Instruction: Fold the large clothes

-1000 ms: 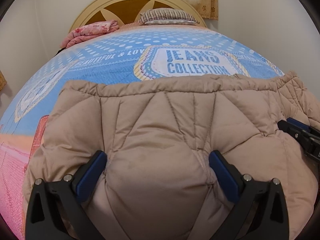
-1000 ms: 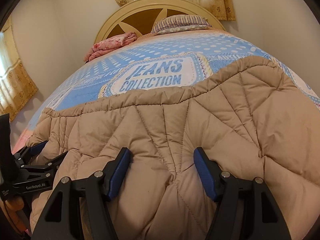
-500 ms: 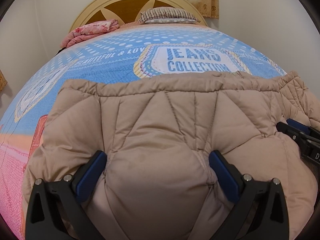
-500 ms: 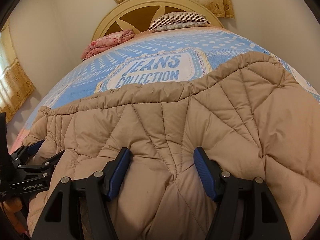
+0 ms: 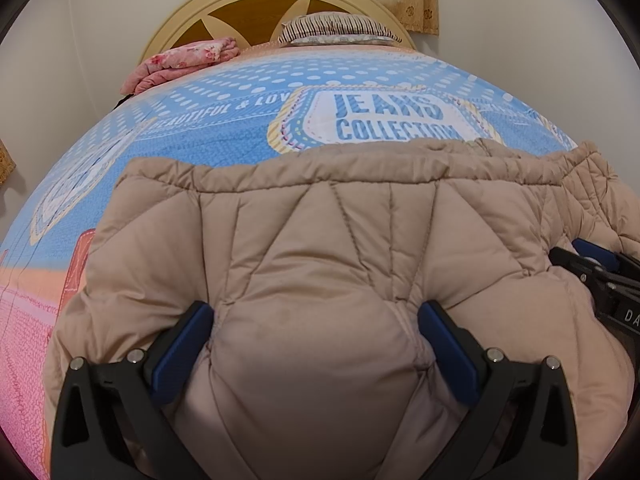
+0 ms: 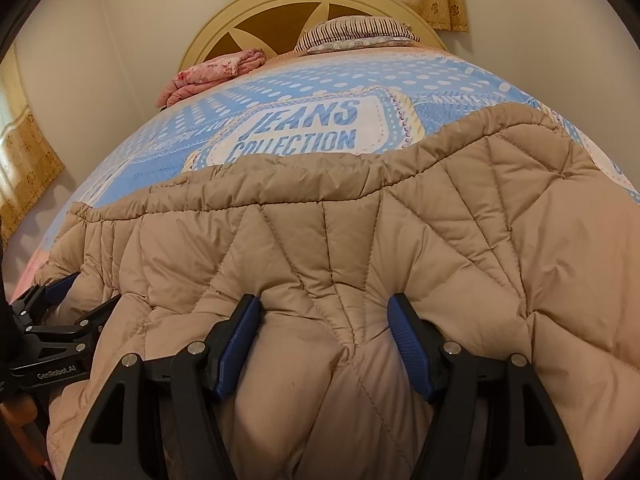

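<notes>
Two grippers, one quilted tan coat [image 5: 320, 248]. The coat lies spread across the foot end of the bed [image 5: 224, 120], its long gathered edge running side to side, parallel to the headboard [image 6: 320, 4]. Left gripper [image 5: 316, 328] clamps a puffed bulge of its near edge; right gripper [image 6: 324, 320] is clamped likewise, beside it. Both point toward the headboard, so the fold probably goes forward.

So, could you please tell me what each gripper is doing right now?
Left gripper: shut on the puffer jacket.
Right gripper: shut on the puffer jacket.
</notes>
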Demonstrator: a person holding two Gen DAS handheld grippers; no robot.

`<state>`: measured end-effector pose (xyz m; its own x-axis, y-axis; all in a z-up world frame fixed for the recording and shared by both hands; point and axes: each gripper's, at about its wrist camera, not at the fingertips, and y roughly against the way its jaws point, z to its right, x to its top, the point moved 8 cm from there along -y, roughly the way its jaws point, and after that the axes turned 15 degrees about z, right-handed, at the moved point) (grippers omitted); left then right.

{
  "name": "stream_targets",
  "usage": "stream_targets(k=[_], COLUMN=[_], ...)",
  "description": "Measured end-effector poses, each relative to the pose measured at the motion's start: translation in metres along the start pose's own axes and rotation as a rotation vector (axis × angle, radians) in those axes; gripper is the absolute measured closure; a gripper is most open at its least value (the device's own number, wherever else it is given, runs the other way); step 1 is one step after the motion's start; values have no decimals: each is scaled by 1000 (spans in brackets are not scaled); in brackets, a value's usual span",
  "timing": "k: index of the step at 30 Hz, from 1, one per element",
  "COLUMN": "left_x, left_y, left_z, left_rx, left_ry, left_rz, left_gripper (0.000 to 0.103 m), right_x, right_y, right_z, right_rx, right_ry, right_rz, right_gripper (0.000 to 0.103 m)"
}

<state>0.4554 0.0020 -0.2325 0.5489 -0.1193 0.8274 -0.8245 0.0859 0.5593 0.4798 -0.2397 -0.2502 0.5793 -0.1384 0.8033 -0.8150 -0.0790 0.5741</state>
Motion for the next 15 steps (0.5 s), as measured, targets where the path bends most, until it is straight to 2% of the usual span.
stream_targets(k=[15], left_x=[1], left_y=[0], left_z=[0], left_rx=[0], left_ry=[-1], left_rz=[-2], left_gripper=[0], right_x=[-1], right_y=[-5], right_z=[-3], right_rx=[-16], right_ry=[19], right_rz=[-13], right_gripper=[35])
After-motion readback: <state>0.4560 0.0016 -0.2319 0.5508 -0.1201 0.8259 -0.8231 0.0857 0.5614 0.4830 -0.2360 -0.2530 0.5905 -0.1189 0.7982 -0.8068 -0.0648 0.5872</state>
